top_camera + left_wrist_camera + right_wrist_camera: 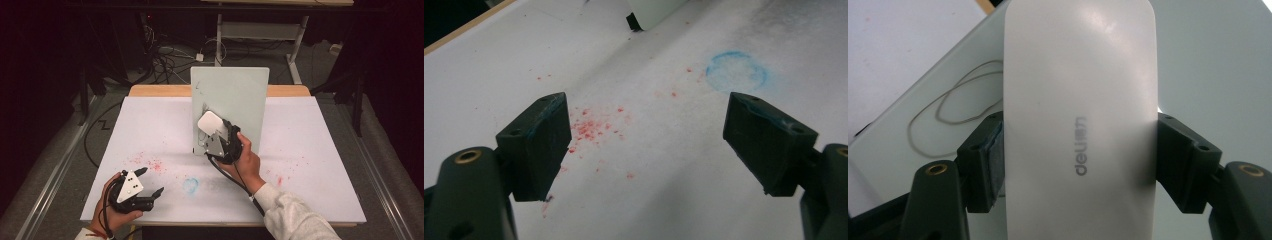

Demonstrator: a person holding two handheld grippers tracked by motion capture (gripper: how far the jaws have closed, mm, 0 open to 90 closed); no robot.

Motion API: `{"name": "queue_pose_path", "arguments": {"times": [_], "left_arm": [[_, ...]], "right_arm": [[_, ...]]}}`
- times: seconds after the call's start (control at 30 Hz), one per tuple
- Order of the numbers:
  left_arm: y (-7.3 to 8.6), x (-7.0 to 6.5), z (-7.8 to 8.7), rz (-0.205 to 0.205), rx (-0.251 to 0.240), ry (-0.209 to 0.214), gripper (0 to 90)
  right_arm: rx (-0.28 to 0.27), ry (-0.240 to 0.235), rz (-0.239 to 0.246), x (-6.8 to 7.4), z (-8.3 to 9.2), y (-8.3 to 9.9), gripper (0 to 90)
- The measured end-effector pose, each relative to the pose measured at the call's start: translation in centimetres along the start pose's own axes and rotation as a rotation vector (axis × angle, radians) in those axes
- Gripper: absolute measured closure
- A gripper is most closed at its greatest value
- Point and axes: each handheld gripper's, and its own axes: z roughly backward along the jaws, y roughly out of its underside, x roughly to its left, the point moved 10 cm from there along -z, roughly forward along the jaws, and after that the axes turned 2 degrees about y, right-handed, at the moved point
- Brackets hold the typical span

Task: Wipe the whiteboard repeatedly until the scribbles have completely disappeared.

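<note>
A: What is seen at the left of the table [150, 210]?

B: The left gripper [150, 181] is held low over the near left part of the white surface, its jaws spread wide with nothing between them. Through the gap, red specks [591, 129] and a faint blue ring [737, 71] are seen on the surface.

A: And further right?

B: An upright whiteboard [240, 95] is stood near the middle of the table, with a thin looped line [955, 112] drawn on it. The white eraser [210, 122] is held up against the board's lower left part by the right gripper [216, 131]; whether it is actually touching cannot be told.

A: How is the eraser gripped?

B: It is pinched across its width, the jaws pressed against its two long sides at about mid-length, as is seen in the right gripper view [1080, 130].

A: How is it expected to handle?

B: A light, stiff plastic shell is judged likely, smooth and glossy, so slipping along the pads is possible under pressure. Hold is best taken on the long sides near the middle, as here. The board is only propped, so it could be tipped or shifted by a hard push.
</note>
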Motion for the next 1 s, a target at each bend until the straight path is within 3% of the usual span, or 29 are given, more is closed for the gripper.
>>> {"name": "queue_pose_path", "arguments": {"times": [0.33,0.53,0.6,0.87,1.0], "left_arm": [[0.1,-0.2,-0.1,0.01,0.008,0.008,18.8],[0.1,-0.1,-0.1,0.012,0.007,0.007,18.8],[0.1,-0.1,0.0,0.013,0.005,0.007,18.8],[0.1,-0.2,-0.1,0.011,0.009,0.009,18.8],[0.1,-0.1,-0.1,0.01,0.009,0.008,18.8]], "right_arm": [[0.012,-0.067,0.073,3.3,0.2,1.0,31.1],[0.008,-0.093,0.059,3.0,0.2,0.8,31.0],[0.004,-0.064,0.062,2.1,0.1,0.5,31.1],[-0.021,0.042,-0.048,-4.2,-0.6,-2.8,31.1],[-0.032,0.072,-0.064,-6.0,-1.1,-5.0,31.0]]}}
